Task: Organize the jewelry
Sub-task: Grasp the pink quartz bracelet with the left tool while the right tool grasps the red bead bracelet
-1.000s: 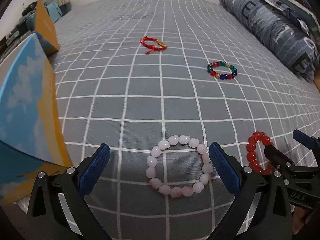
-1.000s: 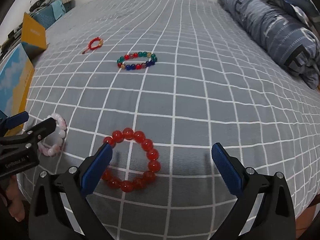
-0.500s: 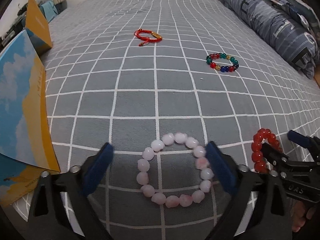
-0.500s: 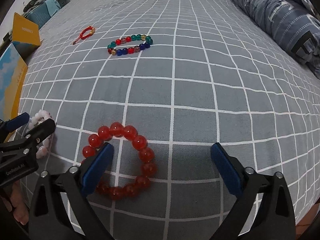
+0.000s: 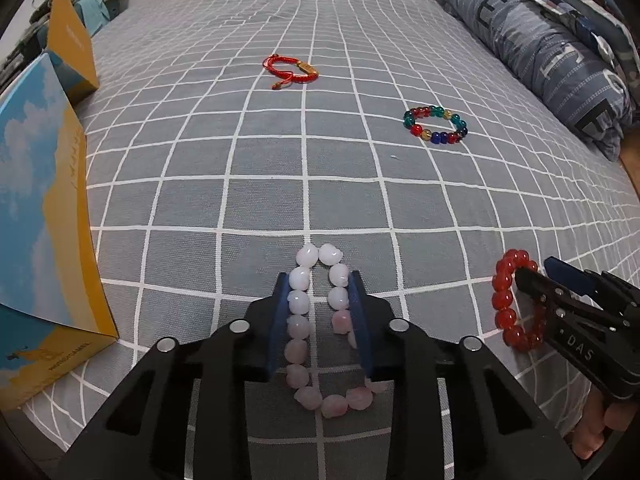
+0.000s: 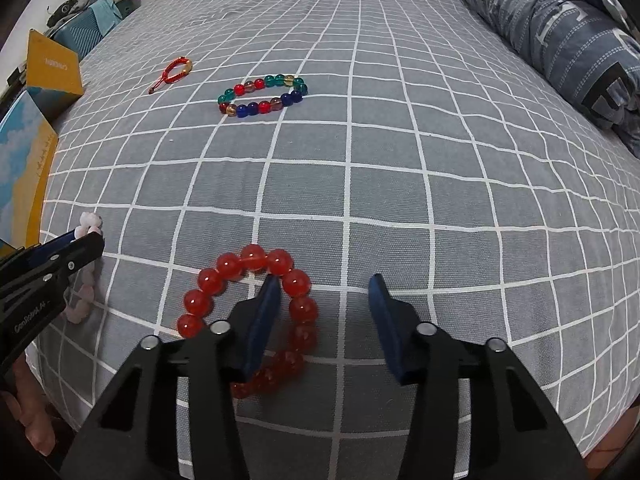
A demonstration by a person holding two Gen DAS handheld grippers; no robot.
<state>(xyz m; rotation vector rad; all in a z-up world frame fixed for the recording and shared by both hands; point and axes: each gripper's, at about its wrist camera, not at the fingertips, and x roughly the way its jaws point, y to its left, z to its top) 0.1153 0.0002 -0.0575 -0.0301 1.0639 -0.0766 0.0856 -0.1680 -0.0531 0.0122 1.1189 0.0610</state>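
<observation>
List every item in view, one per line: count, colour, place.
pink bead bracelet: one, pale pink, near bed edge, squeezed narrow between left pads
red bead bracelet: one, red, near edge; right gripper's left finger inside loop
multicolour bead bracelet: one, mixed colours, mid-bed
red cord bracelet: one, red, far centre
boxes: two, yellow and blue, left edge
quilt: one, blue-grey, folded, right side
bedsheet: grey, white grid
left gripper: black, blue pads, closing
right gripper: same, closing
</observation>
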